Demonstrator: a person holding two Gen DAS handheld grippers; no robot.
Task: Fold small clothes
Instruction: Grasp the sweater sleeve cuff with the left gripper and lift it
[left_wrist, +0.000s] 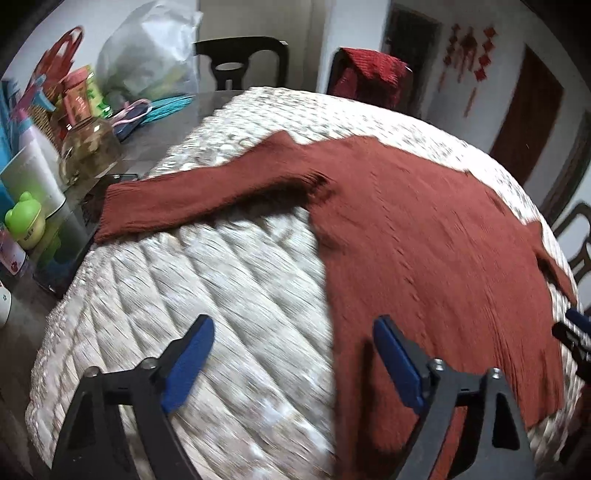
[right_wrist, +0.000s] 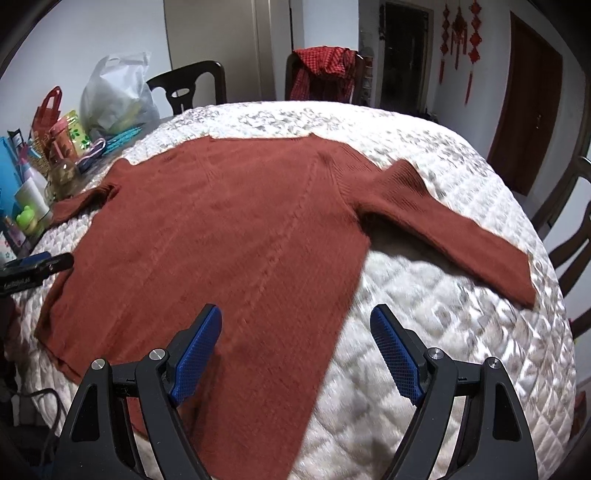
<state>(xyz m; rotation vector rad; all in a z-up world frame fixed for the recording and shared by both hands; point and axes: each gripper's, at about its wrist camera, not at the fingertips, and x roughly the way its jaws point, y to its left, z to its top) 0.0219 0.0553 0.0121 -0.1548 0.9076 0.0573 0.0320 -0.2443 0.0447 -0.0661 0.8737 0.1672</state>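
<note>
On the quilted table cover (right_wrist: 461, 332) the rust knit sweater (right_wrist: 229, 229) lies flat, sleeves out. My left gripper (left_wrist: 293, 360) & right gripper (right_wrist: 295, 349) are both spread, empty. Next, I think: pinch each cuff edge, fold sleeves inward w/o bunching.

no text readable, small print on green frog toy (left_wrist: 23, 221) blurred

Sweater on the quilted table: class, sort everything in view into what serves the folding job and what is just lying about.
For the job:
- rust-brown sweater, spread flat
- quilted cover beneath it
- left tool and right tool, both open

Lying about:
- white plastic bag
- green frog toy
- glass jar
- red cloth on a chair
</note>
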